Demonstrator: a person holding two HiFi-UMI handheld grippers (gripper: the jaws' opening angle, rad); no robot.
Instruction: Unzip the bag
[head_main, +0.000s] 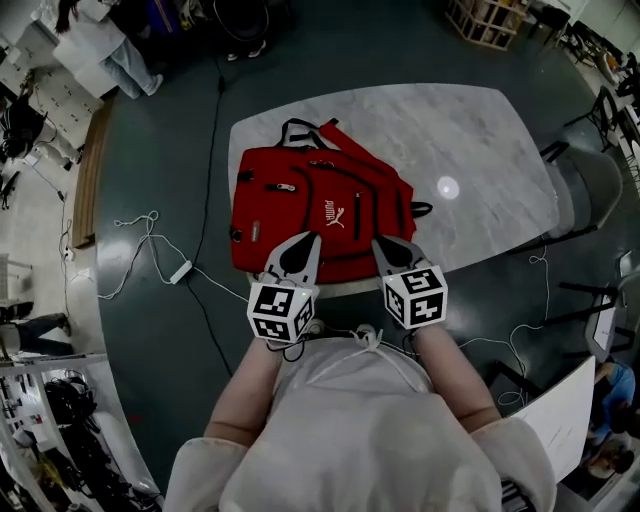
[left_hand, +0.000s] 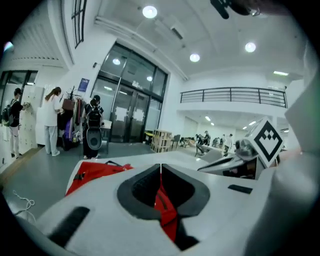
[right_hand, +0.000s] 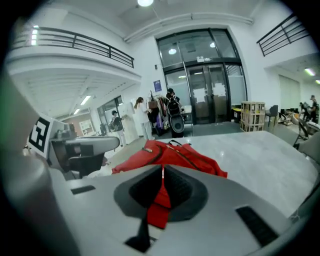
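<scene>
A red backpack (head_main: 320, 215) lies flat on the marble table (head_main: 480, 150), its black zips and white logo facing up and its handle at the far end. My left gripper (head_main: 314, 238) hovers over the bag's near edge, jaws shut with nothing between them. My right gripper (head_main: 377, 241) sits just to its right, also shut and empty. In the left gripper view the closed tips (left_hand: 160, 166) point over the red backpack (left_hand: 95, 172), with the right gripper's marker cube (left_hand: 267, 140) alongside. The right gripper view shows the closed tips (right_hand: 162, 169) before the backpack (right_hand: 175, 155).
The table's near edge runs just under both grippers. Chairs (head_main: 590, 190) stand to the right of the table, and white cables (head_main: 150, 250) trail over the dark floor at left. A wooden crate (head_main: 490, 20) stands far off. People (left_hand: 52, 120) stand by the glass doors.
</scene>
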